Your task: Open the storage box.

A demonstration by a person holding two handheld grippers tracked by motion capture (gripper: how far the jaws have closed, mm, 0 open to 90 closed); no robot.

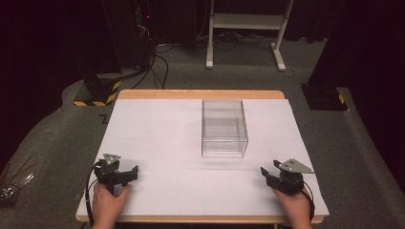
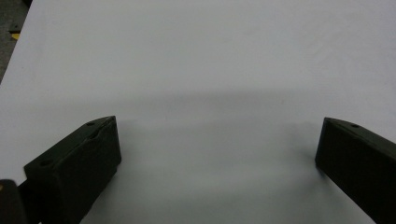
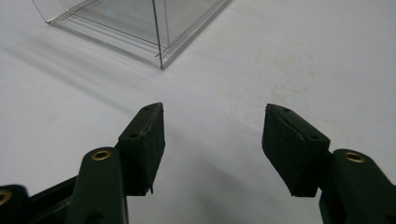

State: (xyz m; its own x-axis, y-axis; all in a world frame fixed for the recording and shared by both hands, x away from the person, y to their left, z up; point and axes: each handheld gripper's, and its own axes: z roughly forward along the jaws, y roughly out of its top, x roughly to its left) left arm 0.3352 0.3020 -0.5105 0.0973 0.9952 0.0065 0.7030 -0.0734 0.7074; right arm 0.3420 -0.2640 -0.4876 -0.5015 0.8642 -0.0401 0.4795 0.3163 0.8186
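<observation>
One clear box (image 1: 224, 128) stands mid-counter (image 1: 157, 138), slightly right of centre, within reach of both sides. Two grippers rest near the front edge, left gripper (image 1: 125, 172) and right gripper (image 1: 268, 173), likely a ready pose.

Left gripper view: fingers (image 2: 77, 168) wide apart, empty.

Right gripper view: fingers (image 3: 144, 140) spread, empty, the box's corner (image 3: 140, 28) ahead.

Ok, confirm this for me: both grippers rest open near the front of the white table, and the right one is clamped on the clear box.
Not quite. The right gripper is open like the left gripper, and it holds nothing. The right gripper view shows bare table between its jaws, with the clear box standing apart, farther ahead. Both grippers do rest near the front of the white table.
</observation>
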